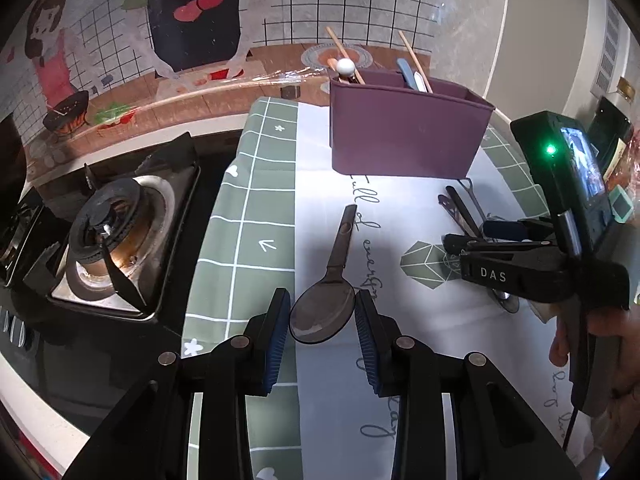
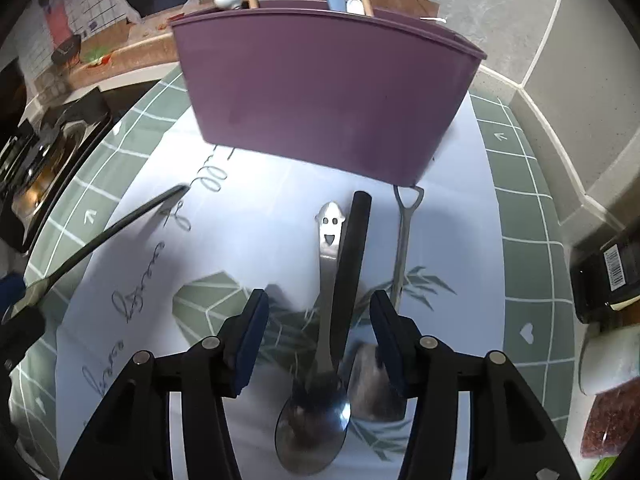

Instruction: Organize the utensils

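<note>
**Both grippers low over loose spoons, purple caddy behind**

In the left wrist view we see our left gripper [image 1: 322, 316] at the bottom centre, its blue-padded fingers [image 1: 278, 332] flanking the bowl of a dark spoon [image 1: 326, 312]; the gap is about as wide as the bowl, and we cannot tell whether the pads touch it; the handle runs up the frame toward the purple utensil holder [image 1: 404, 136], which stands on the table [image 1: 248, 216] in the upper middle; chopsticks [image 1: 414, 60] and a white-knobbed utensil [image 1: 345, 66] stick out of its top; a gas burner [image 1: 116, 240] sits at the left of the frame.

In the right wrist view our right gripper [image 2: 318, 332] has its fingers [image 2: 252, 336] spread wide at the lower centre, holding nothing; between them lie a smiley-handled spoon [image 2: 326, 280] and, touching its right side, a black-handled utensil [image 2: 352, 268]; a shovel-handled spoon [image 2: 402, 256] lies just to the right, its blade by the right finger; all three handles point up the frame at the holder's front wall.
</note>
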Action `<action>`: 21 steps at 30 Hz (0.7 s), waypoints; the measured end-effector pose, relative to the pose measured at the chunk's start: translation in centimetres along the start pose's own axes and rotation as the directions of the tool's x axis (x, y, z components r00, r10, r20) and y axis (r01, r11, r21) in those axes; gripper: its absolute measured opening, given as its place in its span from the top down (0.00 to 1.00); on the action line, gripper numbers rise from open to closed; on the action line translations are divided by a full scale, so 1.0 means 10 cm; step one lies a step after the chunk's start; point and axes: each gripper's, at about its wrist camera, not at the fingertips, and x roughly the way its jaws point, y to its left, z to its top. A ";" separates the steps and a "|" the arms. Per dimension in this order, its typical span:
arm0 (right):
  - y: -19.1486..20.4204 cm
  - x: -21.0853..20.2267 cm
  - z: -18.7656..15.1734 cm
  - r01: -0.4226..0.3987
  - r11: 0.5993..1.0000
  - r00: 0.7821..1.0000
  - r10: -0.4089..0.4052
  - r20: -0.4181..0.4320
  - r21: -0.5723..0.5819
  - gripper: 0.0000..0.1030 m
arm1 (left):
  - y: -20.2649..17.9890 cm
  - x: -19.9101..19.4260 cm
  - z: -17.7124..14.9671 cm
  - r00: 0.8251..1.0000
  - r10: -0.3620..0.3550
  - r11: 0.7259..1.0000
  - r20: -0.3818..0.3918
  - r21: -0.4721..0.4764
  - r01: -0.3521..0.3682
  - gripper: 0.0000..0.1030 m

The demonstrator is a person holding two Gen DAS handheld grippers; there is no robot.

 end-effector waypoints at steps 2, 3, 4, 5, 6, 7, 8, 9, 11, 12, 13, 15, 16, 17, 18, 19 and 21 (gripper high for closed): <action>-0.04 0.01 0.00 -0.027 0.999 1.000 0.027 -0.012 0.022 0.53 | 0.01 -0.01 0.00 1.000 -0.003 1.000 0.002 -0.002 0.003 0.67; -0.05 0.00 -0.01 -0.034 0.999 0.999 0.034 -0.011 0.031 0.62 | 0.01 -0.02 0.01 1.000 -0.006 1.000 0.003 -0.003 0.006 0.67; -0.07 -0.02 -0.01 -0.030 0.999 0.999 0.030 -0.013 0.032 0.76 | 0.01 -0.02 0.01 1.000 -0.009 1.000 0.003 -0.001 0.009 0.67; -0.08 -0.03 -0.02 -0.031 0.999 0.999 0.032 -0.021 0.026 0.83 | 0.01 -0.03 0.01 1.000 -0.011 1.000 0.004 0.000 0.011 0.67; -0.10 -0.04 -0.03 -0.043 0.999 0.999 0.044 -0.027 0.025 0.87 | 0.01 -0.03 0.01 1.000 -0.012 1.000 0.005 0.001 0.012 0.67; -0.11 -0.05 -0.04 -0.054 0.998 0.998 0.055 -0.030 0.030 0.88 | 0.00 -0.04 0.01 1.000 -0.013 1.000 0.006 0.005 0.013 0.67; -0.14 -0.08 -0.05 -0.064 0.997 0.998 0.065 -0.027 0.037 0.89 | 0.00 -0.04 0.01 1.000 -0.016 1.000 0.005 0.009 0.016 0.67; -0.16 -0.12 -0.07 -0.068 0.997 0.997 0.068 -0.020 0.040 0.89 | 0.00 -0.05 0.01 1.000 -0.018 1.000 0.005 0.010 0.018 0.67; -0.19 -0.21 -0.12 -0.075 0.996 0.997 0.075 -0.002 0.043 0.89 | -0.01 -0.05 0.02 1.000 -0.025 1.000 0.004 0.014 0.025 0.67; -0.21 -0.26 -0.13 -0.081 0.996 0.997 0.081 0.003 0.046 0.89 | -0.01 -0.04 0.02 1.000 -0.030 0.999 0.003 0.013 0.030 0.67; -0.24 -0.31 -0.16 -0.092 0.994 0.996 0.092 0.008 0.054 0.89 | -0.01 -0.04 0.03 0.999 -0.038 0.999 -0.002 0.013 0.038 0.67; -0.28 -0.39 -0.19 -0.112 0.991 0.994 0.111 0.018 0.067 0.89 | 0.02 -0.04 0.03 0.998 -0.058 0.998 -0.005 0.001 0.058 0.67; -0.29 -0.42 -0.21 -0.122 0.990 0.992 0.121 0.022 0.072 0.89 | 0.04 -0.04 0.04 0.998 -0.065 0.998 -0.003 -0.005 0.065 0.67; -0.31 -0.46 -0.22 -0.135 0.988 0.991 0.134 0.026 0.080 0.89 | 0.05 -0.05 0.04 0.997 -0.072 0.997 0.001 -0.011 0.072 0.67; -0.34 -0.50 -0.24 -0.150 0.984 0.988 0.148 0.031 0.093 0.89 | 0.08 -0.07 0.05 0.997 -0.079 0.997 0.010 -0.016 0.079 0.67; -0.36 -0.52 -0.26 -0.161 0.981 0.987 0.158 0.035 0.104 0.89 | 0.11 -0.11 0.06 0.996 -0.085 0.996 0.024 -0.019 0.085 0.67; -0.38 -0.58 -0.28 -0.182 0.976 0.983 0.177 0.048 0.121 0.89 | 0.15 -0.20 0.09 0.995 -0.088 0.996 0.056 -0.017 0.089 0.67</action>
